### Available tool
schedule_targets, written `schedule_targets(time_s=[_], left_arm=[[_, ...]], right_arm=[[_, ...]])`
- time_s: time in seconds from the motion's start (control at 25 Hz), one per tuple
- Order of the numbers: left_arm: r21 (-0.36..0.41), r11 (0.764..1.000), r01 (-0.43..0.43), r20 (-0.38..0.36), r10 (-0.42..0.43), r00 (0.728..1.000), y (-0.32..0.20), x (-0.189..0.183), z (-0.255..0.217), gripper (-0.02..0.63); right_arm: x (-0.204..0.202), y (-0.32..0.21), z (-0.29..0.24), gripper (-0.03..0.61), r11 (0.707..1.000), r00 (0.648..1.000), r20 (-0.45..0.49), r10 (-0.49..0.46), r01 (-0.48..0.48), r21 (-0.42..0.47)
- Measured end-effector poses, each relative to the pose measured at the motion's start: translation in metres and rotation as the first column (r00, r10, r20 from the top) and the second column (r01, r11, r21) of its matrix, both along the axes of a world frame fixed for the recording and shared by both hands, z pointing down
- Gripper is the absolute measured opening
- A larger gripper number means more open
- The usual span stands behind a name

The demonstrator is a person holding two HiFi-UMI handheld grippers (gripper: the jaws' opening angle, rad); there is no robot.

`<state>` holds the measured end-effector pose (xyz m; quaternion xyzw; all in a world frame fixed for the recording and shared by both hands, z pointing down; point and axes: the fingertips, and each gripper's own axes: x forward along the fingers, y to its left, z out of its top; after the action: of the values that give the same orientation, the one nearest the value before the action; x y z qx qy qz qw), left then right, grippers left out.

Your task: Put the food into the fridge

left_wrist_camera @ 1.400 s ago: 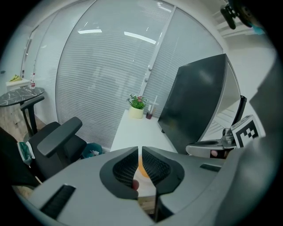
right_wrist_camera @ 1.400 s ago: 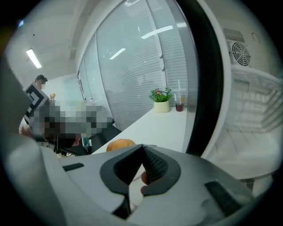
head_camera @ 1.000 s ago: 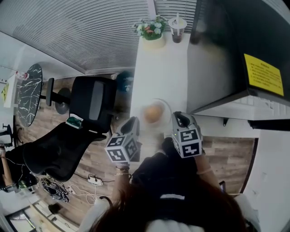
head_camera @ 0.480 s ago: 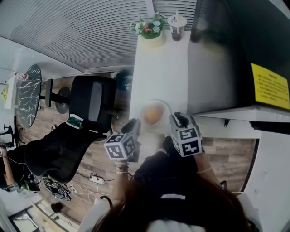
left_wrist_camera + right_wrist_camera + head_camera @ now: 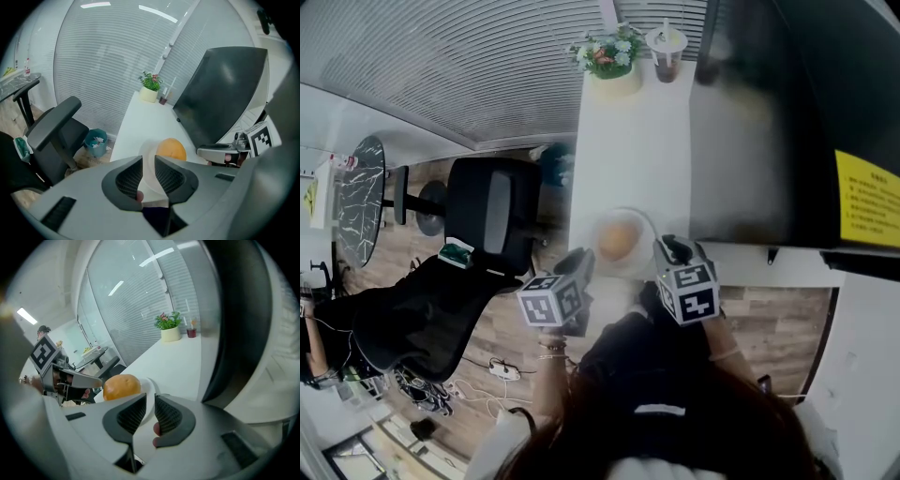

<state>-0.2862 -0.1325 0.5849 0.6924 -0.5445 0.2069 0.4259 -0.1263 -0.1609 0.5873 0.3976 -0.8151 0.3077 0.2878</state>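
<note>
Setting: Slatted blinds (image 5: 469, 66) fill the upper left of the head view, over a wood floor (image 5: 769, 319).
Counter: a narrow white counter (image 5: 628, 141) runs from frame centre up to the top edge.
Food: a round orange bun (image 5: 617, 240) lies on a white plate (image 5: 645, 221) at the counter's near end, outside the fridge.
Plate edges: the plate spans most of the counter's width. Its left rim is close to the counter's left edge and its right rim is near the fridge's lower corner.
Left gripper: the left gripper (image 5: 148, 159) sits at the plate's left rim. Its jaws have just been opening and now stand apart, released, with the rim showing in the gap.
Right gripper: the right gripper (image 5: 150, 398) sits at the plate's right rim. Its jaws are slightly parted with the rim in the gap, and no pad is seen pressing on it.
Fridge: a black fridge (image 5: 769, 112) with a yellow label (image 5: 870, 200) fills the right side, beside the counter's right edge.
Open room: the counter is bare from the plate up to a potted plant (image 5: 609, 58) and a drink cup (image 5: 667, 52) at its far end.
Left of counter: a black office chair (image 5: 492, 211) stands just beside the edge, and a teal bin (image 5: 96, 140) stands beyond it.
</note>
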Motion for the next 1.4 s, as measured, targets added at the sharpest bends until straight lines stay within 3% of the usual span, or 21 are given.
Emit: schedule_targets(time_s=[0.56,1.4], left_arm=[[-0.081,0.997,-0.013,-0.03,0.01,0.999,0.001,-0.006,0.02,0.084],[-0.128,0.991,-0.039,-0.05,0.032,0.998,0.001,0.0,0.032,0.11]], right_arm=[[0.003,0.008,0.017,0.078,0.993,0.997,0.042,0.067,-0.063,-0.103],[-0.003,0.012,0.032,0.078,0.978,0.992,0.086,0.095,-0.077,-0.194]])
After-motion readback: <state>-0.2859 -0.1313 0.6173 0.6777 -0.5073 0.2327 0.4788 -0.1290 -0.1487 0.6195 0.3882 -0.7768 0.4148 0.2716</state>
